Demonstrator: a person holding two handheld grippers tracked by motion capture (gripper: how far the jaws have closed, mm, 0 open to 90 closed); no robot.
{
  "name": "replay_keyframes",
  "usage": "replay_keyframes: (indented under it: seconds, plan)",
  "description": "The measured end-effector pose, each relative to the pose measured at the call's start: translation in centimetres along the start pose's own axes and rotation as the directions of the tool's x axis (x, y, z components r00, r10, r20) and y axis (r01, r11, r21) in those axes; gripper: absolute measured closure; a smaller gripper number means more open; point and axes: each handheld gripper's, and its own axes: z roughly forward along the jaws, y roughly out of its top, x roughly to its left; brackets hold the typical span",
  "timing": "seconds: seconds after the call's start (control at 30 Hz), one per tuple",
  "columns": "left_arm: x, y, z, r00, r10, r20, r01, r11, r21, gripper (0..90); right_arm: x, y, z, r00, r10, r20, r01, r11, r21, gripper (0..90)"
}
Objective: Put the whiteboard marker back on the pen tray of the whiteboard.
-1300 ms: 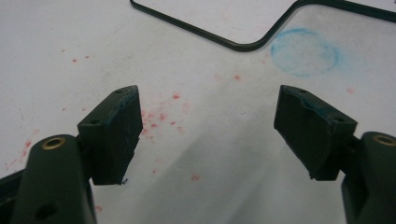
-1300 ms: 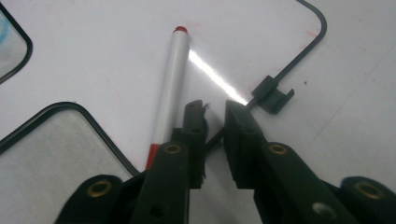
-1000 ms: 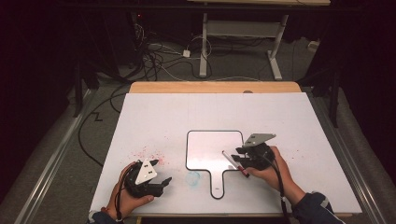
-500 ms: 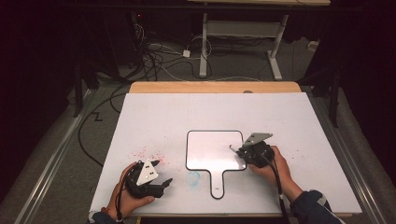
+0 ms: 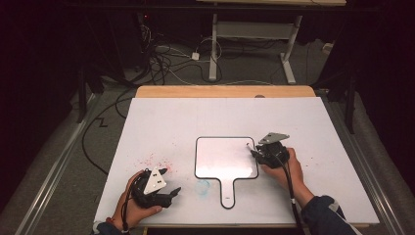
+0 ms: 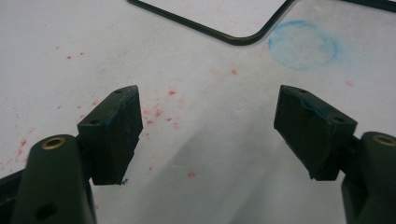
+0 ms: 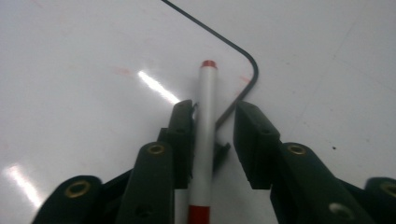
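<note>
My left hand-held gripper (image 5: 166, 193) rests on the surface (image 5: 161, 117) near the red specks (image 6: 156, 114), jaws wide and empty, just as a second ago. Beside it sits a blue smudge (image 5: 202, 186), then the small whiteboard (image 5: 225, 156). At the board's right edge, my right hand-held gripper (image 7: 212, 123) has slid in from the right. Its jaws have just been opening again after closing; the marker (image 7: 204, 121) lies between them, touching one pad, the other standing clear. I judge the marker released, so I need to re-grip.
</note>
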Motion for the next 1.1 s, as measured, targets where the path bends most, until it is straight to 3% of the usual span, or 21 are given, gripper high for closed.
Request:
replay_keyframes:
  seconds: [0.17,0.43,0.53,0.6,0.67,0.73,0.83,0.9,1.0,1.1]
  plan:
    - [0.0,0.0,0.0,1.0000,0.002,-0.002,-0.002,1.0000,0.000,22.6,-0.7,0.0,0.1,0.9982,0.055,-0.026,-0.055,0.998,-0.009,66.6]
    - [0.0,0.0,0.0,1.0000,0.002,0.000,-0.002,1.0000,0.001,22.6,-1.4,-0.1,0.1,0.9967,0.080,0.008,-0.080,0.997,-0.002,65.8]
    - [0.0,0.0,0.0,1.0000,0.003,0.000,-0.003,1.0000,0.003,22.6,-1.6,-0.3,0.1,0.9941,0.107,-0.019,-0.107,0.994,-0.015,67.9]
    - [0.0,0.1,0.1,1.0000,0.004,0.003,-0.004,1.0000,0.004,22.6,-1.5,-0.3,0.0,0.9945,0.100,-0.029,-0.101,0.995,-0.027,70.4]
    - [-0.1,0.1,0.1,1.0000,0.004,0.003,-0.004,1.0000,0.005,22.6,-1.3,-0.2,-0.2,0.9940,0.087,-0.067,-0.089,0.995,-0.038,77.7]
    - [-0.1,0.1,0.1,1.0000,0.005,0.003,-0.005,1.0000,0.007,22.6,-1.0,-0.1,0.0,0.9939,0.077,-0.079,-0.079,0.997,-0.023,83.0]
    - [-0.1,0.1,0.0,1.0000,0.005,0.002,-0.005,1.0000,0.003,22.6,-0.9,-0.1,-0.3,0.9973,0.063,-0.038,-0.063,0.998,-0.022,73.3]
    - [0.0,0.0,0.0,1.0000,0.004,-0.001,-0.004,1.0000,0.002,22.6,-0.9,-0.1,-0.9,0.9972,0.071,-0.022,-0.072,0.997,-0.026,73.6]
    - [0.0,0.0,0.0,1.0000,0.001,0.001,-0.001,1.0000,0.000,22.6,-0.9,-0.5,-1.6,0.9966,0.076,-0.032,-0.077,0.997,-0.010,72.8]
    - [-0.1,0.0,0.0,1.0000,0.006,0.003,-0.006,1.0000,0.004,22.6,-0.6,-1.1,-1.5,0.9963,0.076,-0.039,-0.075,0.996,0.038,71.4]
